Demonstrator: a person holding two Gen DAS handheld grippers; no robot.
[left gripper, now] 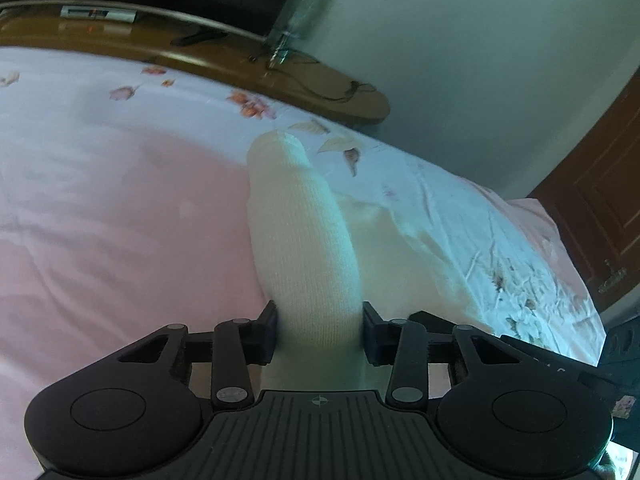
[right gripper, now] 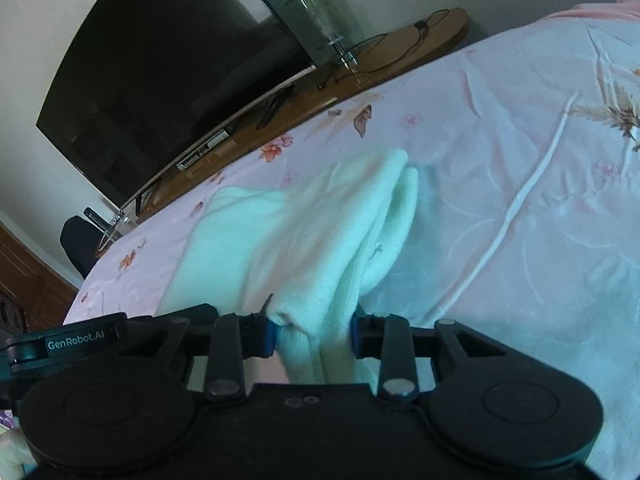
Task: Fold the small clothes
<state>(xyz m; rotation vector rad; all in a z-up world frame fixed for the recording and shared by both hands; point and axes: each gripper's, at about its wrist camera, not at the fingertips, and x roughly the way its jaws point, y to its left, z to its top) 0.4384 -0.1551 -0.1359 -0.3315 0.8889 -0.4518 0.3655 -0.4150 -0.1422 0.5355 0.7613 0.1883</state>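
- In my left wrist view, the left gripper (left gripper: 319, 330) sits at the lower centre of the frame, its jaws clamped on a white knitted garment (left gripper: 304, 232).
- From that grip the garment runs as a long, rolled-looking tube toward the middle of the frame, ending in a rounded tip near the printed leaves on the bed sheet (left gripper: 100, 208).
- More of the same white cloth spreads flat on the bed to the right of the tube.
- The sheet is pink with flower and leaf prints, and it fills most of the left and centre of that view.
- In my right wrist view, the right gripper (right gripper: 314, 334) sits at the lower centre, its jaws pinched together on a bunched fold of the white knitted garment (right gripper: 320, 240).
- From there the cloth fans out toward the middle of the frame, with a flatter part lying on the bed sheet (right gripper: 520, 200) to the left.
- A thin white cord (right gripper: 516, 208) lies on the sheet to the right of the garment, apart from it.
- Beyond the bed, a wooden cabinet top (right gripper: 400, 46) carries a dark television (right gripper: 168, 72) at the upper left and a clear glass stand (right gripper: 320, 20) at the upper centre.
- At the lower left edge I see the tip of the other gripper's body, marked with lettering.
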